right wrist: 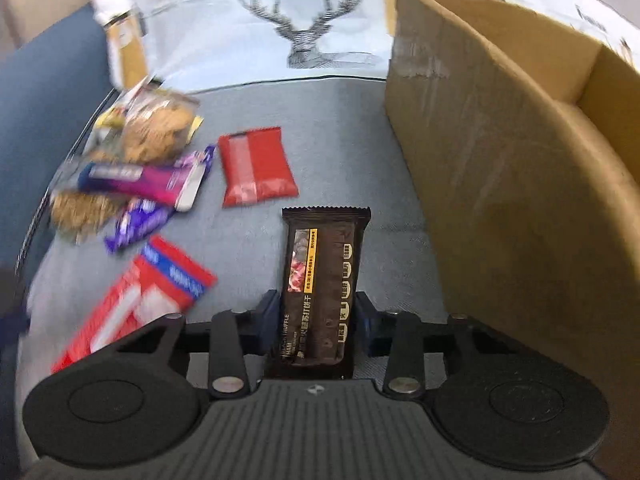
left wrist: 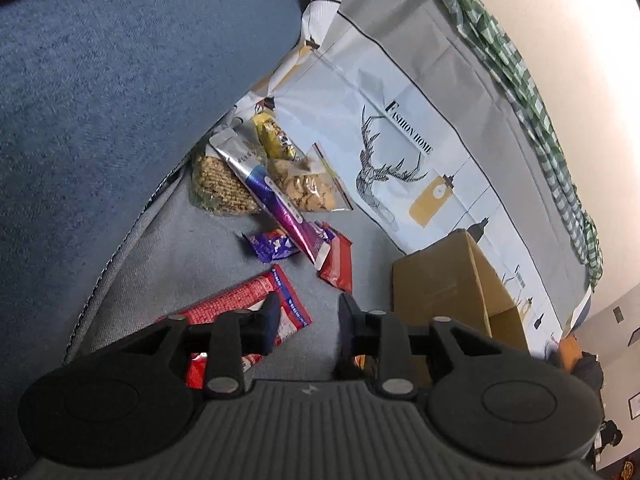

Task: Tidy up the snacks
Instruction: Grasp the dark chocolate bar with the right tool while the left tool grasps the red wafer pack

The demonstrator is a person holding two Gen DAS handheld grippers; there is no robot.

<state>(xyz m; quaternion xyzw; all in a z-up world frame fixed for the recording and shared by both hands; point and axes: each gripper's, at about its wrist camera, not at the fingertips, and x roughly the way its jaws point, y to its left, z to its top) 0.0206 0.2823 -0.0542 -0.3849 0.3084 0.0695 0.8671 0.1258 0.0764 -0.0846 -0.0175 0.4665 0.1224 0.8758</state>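
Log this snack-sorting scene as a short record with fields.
surface: grey cushion
container: open cardboard box, right of the snacks
right claw: closed on dark brown snack bar
left claw: open, empty, over red and blue packet
loose snacks: red pouch, purple packet, cookie bag

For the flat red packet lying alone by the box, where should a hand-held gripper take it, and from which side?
Across the red packet's narrow width, pinching its two long edges from above. It lies flat on the grey cloth, clear of the snack pile and the box, so both edges are free.
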